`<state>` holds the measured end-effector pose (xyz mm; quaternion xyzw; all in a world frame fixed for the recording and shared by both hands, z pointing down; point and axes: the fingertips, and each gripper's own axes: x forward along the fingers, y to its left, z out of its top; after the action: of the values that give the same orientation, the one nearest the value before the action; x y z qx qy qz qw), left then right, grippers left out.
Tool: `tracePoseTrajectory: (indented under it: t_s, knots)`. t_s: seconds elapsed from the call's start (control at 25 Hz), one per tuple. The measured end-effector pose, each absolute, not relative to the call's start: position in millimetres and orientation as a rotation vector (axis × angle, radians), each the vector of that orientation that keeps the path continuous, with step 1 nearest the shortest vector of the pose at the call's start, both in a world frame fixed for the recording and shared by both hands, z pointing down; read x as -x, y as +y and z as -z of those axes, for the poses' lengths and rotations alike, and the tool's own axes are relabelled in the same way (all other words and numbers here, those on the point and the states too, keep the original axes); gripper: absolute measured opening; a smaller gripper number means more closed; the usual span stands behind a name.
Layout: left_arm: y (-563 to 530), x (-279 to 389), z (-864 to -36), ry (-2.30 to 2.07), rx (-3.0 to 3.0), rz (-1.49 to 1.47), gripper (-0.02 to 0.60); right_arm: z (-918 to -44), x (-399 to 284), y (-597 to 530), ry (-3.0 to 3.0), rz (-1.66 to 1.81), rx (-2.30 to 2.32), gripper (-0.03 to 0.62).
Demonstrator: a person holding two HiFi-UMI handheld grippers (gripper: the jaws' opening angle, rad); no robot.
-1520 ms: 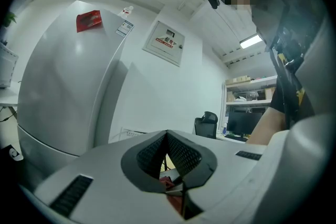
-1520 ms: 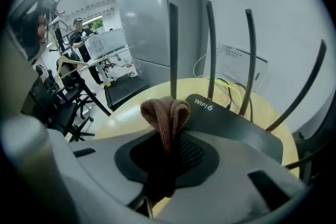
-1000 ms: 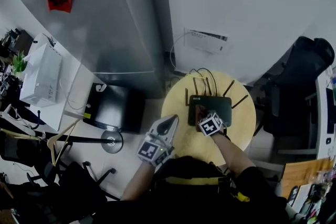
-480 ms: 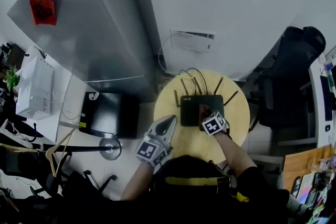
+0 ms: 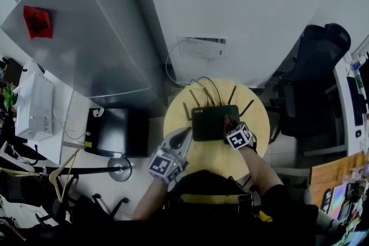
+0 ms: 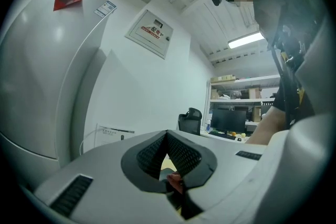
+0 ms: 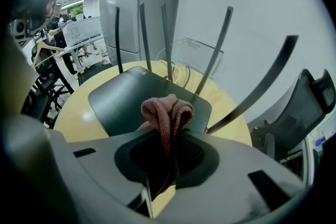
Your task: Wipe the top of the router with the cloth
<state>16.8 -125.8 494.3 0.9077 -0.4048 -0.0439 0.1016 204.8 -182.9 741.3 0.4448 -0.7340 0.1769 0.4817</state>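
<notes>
A tall grey fridge (image 5: 86, 37) fills the left of the head view, with a black case (image 5: 115, 131) on the floor at its foot. Just right of that case, the left gripper (image 5: 185, 134) hangs at the front-left edge of the round yellow table (image 5: 173, 118), its tip pointing in over the rim. In its own view the left gripper's (image 6: 167, 136) jaws are pressed together at the tips, with nothing caught between them there; a small reddish shape shows lower in the gap, too unclear to name

The black router (image 5: 214, 122) lies flat near the back of the table, its thin antennas (image 7: 165, 39) standing up along its far edge and a cable running from there towards a white box (image 5: 202, 47) on the wall. The right gripper (image 5: 230, 124) sits at the router's front-right corner. In the right gripper view its jaws pinch a bunched pink cloth (image 7: 167, 113), which bulges out past the tips and rests over the router's (image 7: 131, 99) dark top, close to the near-right edge. A black office chair (image 5: 314, 83) stands beyond the table's right edge
</notes>
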Motion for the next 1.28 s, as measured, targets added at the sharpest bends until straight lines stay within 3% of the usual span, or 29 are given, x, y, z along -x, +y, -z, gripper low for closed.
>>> tracePoseTrajectory:
  t_s: [1.28]
  knots:
    - [-123, -37, -487, -1.163, -2.707, 0.101, -0.006, -735, -304, -169, -1.638, -0.394, -1.250, 0.061]
